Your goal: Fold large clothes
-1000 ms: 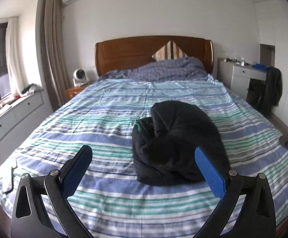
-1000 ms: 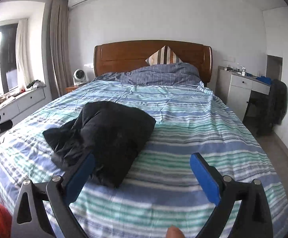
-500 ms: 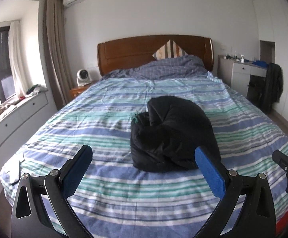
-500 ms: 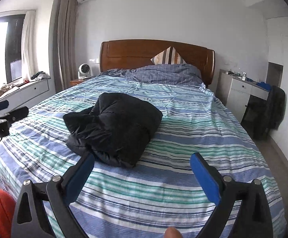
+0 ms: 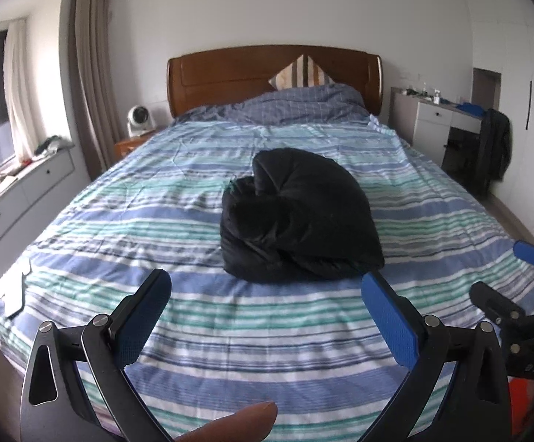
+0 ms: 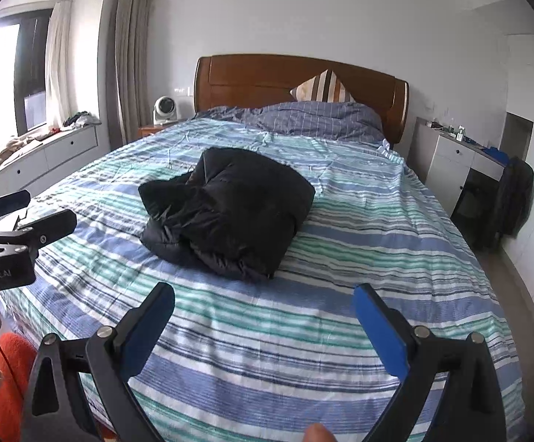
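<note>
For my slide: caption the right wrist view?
Open right hand-held gripper faces a folded black jacket on the striped bed.

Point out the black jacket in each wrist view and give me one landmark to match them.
Left wrist: the black jacket lies bundled just right of centre on the striped bed, beyond the open fingers.
Right wrist: the black jacket lies left of centre, further from the fingers.
Shared landmark: the wooden headboard with the striped pillow against it.
</note>
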`<state>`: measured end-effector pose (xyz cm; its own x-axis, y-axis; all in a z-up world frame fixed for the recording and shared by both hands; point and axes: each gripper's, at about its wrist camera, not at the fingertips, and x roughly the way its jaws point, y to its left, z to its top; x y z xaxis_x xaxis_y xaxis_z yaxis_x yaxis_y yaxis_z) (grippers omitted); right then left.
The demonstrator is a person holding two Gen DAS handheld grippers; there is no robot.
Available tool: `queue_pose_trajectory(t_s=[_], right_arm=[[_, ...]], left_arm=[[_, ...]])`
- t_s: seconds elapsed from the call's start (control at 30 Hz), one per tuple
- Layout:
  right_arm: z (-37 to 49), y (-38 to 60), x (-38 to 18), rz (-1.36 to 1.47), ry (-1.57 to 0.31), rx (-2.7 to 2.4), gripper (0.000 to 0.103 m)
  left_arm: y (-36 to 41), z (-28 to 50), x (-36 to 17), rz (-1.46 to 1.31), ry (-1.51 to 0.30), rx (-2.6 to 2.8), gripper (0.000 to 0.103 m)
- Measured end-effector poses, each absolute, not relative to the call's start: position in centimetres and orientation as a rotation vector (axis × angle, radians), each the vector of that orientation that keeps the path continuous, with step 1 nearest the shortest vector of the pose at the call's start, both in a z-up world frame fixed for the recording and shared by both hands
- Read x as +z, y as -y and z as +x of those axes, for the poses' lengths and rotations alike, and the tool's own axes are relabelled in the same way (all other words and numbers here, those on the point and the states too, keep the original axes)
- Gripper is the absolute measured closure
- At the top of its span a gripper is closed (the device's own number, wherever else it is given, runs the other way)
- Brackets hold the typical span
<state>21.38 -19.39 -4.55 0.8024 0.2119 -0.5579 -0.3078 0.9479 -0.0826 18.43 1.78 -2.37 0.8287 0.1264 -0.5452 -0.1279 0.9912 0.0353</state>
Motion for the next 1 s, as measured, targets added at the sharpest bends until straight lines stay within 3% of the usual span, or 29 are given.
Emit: queue_pose_trajectory(t_s=[1.0], right_arm=[[20.4, 18.7, -3.4, -0.176, -0.602, 0.262, 0.004]], left_arm=[[-0.5, 17.0, -2.5, 0.047, -0.591, 0.203, 0.0]])
